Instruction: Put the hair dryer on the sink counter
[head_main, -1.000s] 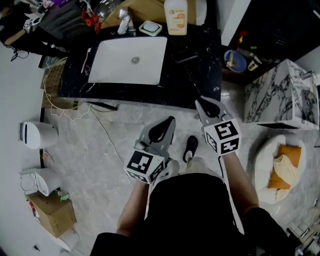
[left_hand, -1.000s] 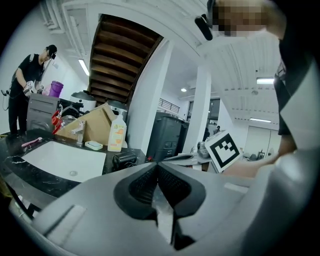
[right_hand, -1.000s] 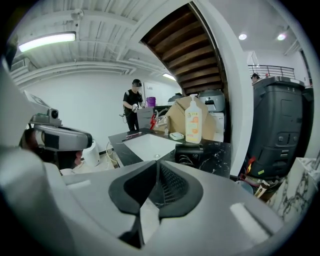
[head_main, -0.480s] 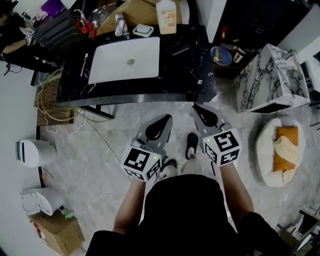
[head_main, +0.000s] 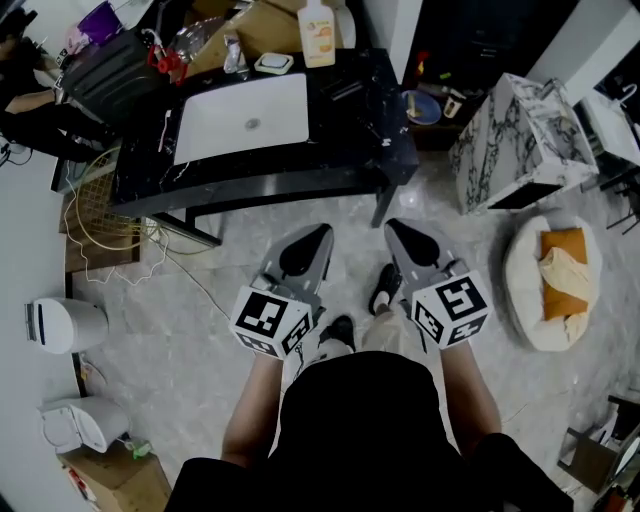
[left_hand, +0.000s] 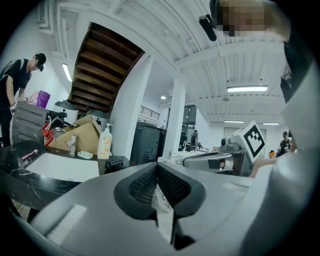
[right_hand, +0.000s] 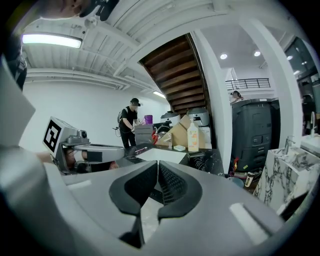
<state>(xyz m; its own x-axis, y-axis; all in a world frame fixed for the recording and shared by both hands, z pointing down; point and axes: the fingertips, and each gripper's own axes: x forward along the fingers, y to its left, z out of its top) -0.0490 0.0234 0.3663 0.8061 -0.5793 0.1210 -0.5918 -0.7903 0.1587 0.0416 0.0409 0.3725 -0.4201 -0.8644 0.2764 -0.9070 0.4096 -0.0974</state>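
Sink counter (head_main: 352, 135) now farther off.

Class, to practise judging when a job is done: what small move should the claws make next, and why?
Probably lower the left claw and right claw to rest: both are shut and empty, and what looks like the hair dryer lies on the counter beside the sink.

We're looking down on the hair dryer (head_main: 343, 90) now: a black body lying flat on the black marbled worktop (head_main: 300, 170), just right of the white rectangular basin (head_main: 240, 120), its dark coiled cord (right_hand: 201, 163) trailing toward the worktop's right front corner. It's black on black, so we can't make out which way the nozzle points
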